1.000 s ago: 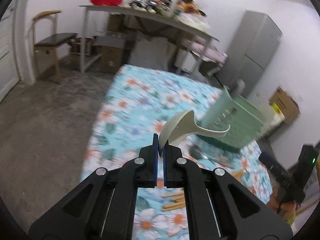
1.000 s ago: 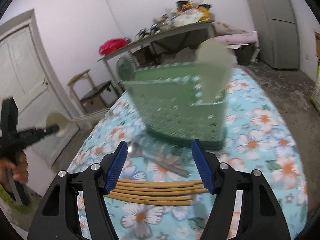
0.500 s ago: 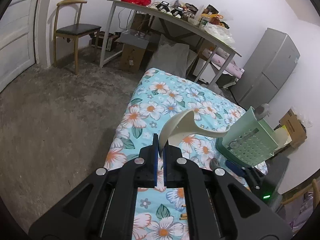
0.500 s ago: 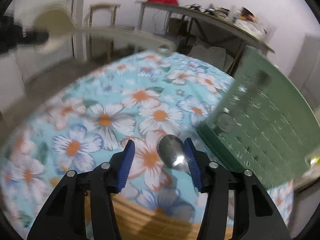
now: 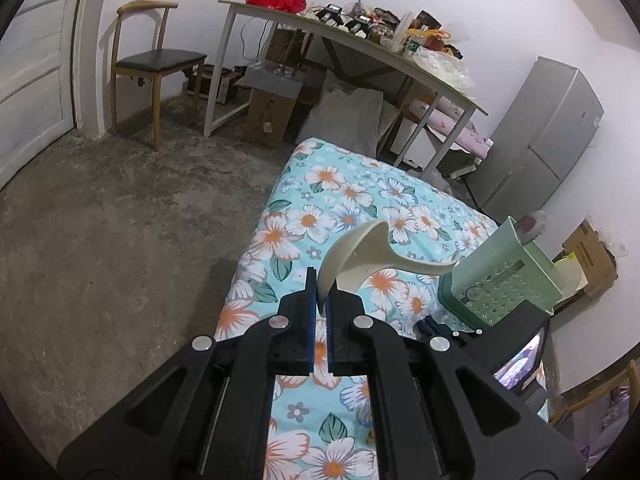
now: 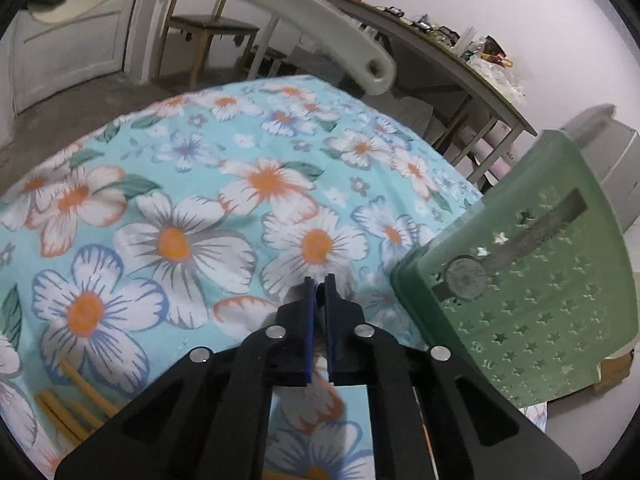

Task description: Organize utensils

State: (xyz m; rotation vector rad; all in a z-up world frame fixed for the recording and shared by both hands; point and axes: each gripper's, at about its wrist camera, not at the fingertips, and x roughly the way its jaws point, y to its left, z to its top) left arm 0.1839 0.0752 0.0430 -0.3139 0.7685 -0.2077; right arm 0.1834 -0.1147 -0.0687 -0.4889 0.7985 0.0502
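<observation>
Where the floral cloth spreads, we see the green basket at three o'clock. The left gripper pinches the cream spoon by its bowl, as before. The right gripper has just been closing and is now shut; the metal spoon earlier between its jaws is hidden.

We're looking from the left wrist cam down along its fingers, sitting high over the near left edge of the floral tablecloth, facing the far cluttered table. The right wrist cam is hanging much closer to the cloth, with the green basket close on its right. Both views are sharing the cloth, basket and far table.
</observation>
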